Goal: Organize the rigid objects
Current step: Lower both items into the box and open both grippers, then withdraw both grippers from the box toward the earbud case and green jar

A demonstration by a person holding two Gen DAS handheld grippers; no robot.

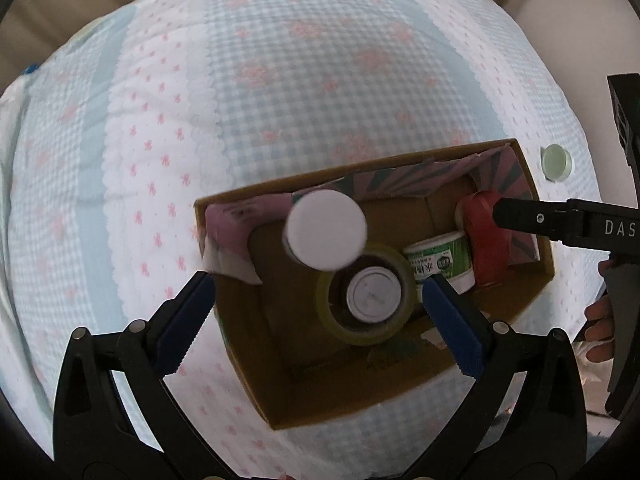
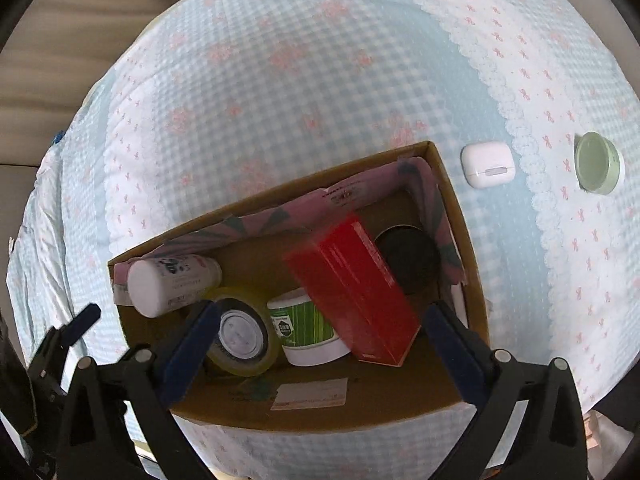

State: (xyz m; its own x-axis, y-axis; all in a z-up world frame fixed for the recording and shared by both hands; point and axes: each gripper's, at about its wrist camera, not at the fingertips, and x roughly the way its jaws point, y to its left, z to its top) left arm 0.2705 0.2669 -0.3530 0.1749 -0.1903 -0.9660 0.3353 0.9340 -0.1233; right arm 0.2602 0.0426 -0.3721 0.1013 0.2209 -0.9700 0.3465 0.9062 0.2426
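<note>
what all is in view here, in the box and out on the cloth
brown cardboard box: 1, on the checked cloth, open top
white cylindrical bottle: 1, in box, left end, lying tilted
clear yellowish tape roll: 1, in box, ringing a small white round lid
green-and-white tub: 1, in box, middle
red rectangular carton: 1, in box, leaning
dark round item: 1, box right end
white earbud case: 1, on cloth right of box
pale green round tin: 1, cloth, far right
left gripper: jaws open above box
right gripper: jaws open above box

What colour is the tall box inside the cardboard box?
Red. The tall box shows best in the right wrist view, leaning among the other things.
</note>
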